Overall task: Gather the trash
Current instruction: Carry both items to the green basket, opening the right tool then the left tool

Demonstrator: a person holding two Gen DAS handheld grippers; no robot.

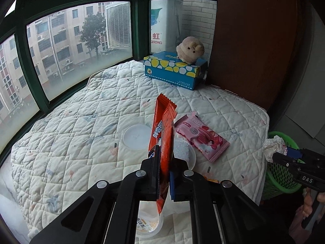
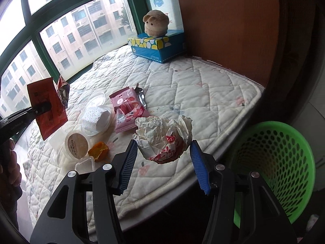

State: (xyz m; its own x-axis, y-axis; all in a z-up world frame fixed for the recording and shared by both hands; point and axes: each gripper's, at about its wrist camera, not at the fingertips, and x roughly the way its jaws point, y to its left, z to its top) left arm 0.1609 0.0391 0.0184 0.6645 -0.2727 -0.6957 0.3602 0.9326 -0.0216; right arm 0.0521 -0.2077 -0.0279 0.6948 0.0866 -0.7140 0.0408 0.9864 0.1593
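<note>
Orange wrapper (image 1: 163, 134) pinched upright in closed left gripper (image 1: 164, 174); crumpled paper ball (image 2: 164, 138) clamped between right gripper (image 2: 164, 158) pads, beside green basket (image 2: 284, 162) (inside hidden). On quilted bed (image 1: 71, 122): pink wrapper (image 1: 201, 136), clear tub (image 2: 97, 118) holding white block.

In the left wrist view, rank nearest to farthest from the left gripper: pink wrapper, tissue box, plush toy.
From the left gripper:
1. Pink wrapper, just ahead, right.
2. Tissue box, far end of the quilt.
3. Plush toy, on top of that box.
</note>
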